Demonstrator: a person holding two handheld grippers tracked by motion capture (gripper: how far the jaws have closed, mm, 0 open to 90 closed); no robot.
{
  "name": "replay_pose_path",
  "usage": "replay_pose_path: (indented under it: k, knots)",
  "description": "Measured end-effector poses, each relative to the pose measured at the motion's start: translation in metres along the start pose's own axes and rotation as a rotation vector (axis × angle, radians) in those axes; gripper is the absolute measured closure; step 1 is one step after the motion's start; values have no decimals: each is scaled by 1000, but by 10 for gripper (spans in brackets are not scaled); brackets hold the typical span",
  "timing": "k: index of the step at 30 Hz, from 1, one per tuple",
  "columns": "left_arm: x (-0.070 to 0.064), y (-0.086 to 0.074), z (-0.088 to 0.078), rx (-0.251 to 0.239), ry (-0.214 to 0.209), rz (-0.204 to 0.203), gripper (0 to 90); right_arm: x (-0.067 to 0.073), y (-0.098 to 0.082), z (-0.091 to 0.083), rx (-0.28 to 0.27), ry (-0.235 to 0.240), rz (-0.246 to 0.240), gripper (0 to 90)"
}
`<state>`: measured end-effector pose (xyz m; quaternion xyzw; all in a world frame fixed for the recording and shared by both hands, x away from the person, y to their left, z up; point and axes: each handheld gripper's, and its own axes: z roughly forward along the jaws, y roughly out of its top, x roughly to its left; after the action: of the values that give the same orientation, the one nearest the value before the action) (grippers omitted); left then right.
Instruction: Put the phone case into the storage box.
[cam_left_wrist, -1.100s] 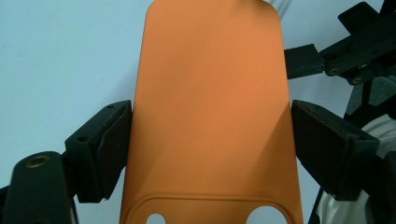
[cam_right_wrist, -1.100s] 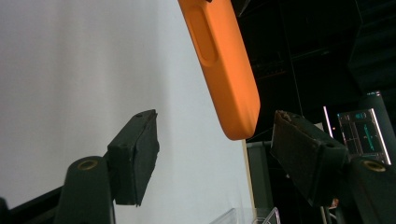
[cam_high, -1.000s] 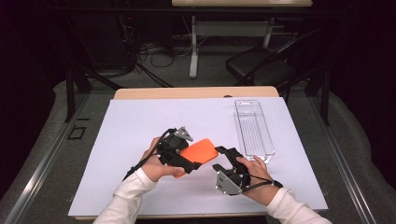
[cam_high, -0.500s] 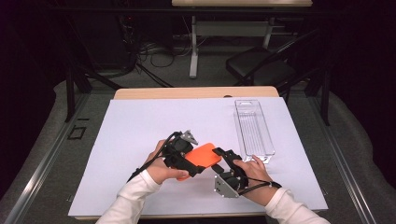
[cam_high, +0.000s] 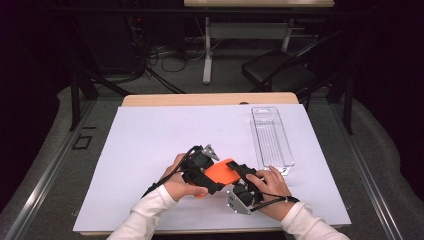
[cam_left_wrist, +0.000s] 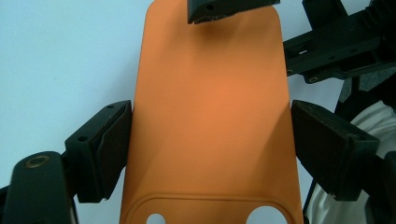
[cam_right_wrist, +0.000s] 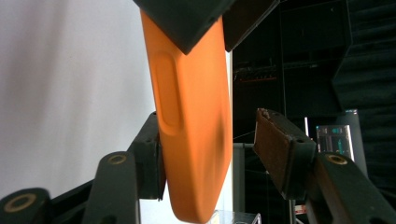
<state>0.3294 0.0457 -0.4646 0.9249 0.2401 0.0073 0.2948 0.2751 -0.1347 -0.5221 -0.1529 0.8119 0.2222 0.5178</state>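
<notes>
White sheet (cam_high: 150, 150) bears clear tray (cam_high: 272, 140) beside orange case (cam_high: 222, 172).

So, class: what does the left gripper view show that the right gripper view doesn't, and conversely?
Left gripper view: the orange case, broad face with two holes, the left gripper clamping its long edges. Right gripper view: its thin edge with a button bump, between the jaws of the right gripper, which have just been closing, one pad apart. Both: the case over the white sheet.

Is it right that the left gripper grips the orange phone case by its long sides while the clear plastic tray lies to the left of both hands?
Not quite: the clear plastic tray lies to the right of the hands, as the high view shows. The left gripper does grip the orange phone case by its long sides.
</notes>
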Motion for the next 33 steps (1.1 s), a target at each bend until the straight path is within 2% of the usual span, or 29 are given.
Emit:
replay_pose_path:
  k: [3,6,10,14,21,22,23,31,33]
  knots:
    - [-1,0,1,0,-2,-3,164,2,1,-1,3,-1,5,494]
    - [-2,0,2,-4,-2,-1,164,3,1,0,-2,-8,-21,510]
    - [-3,1,2,2,-4,8,164,4,2,0,13,-14,-27,526]
    - [-3,1,3,-2,-7,4,164,5,3,0,7,-28,-35,582]
    - [-5,2,1,-7,-8,3,164,9,4,1,8,-36,-43,622]
    - [-5,2,1,-7,-9,2,164,8,4,1,14,-37,-60,629]
    - [-5,2,1,-7,-10,2,164,9,4,1,12,-40,-52,635]
    - [-3,2,1,-6,-14,3,164,11,4,4,27,-64,-96,658]
    - [-4,1,1,-12,-14,-7,164,12,4,5,27,-70,-105,668]
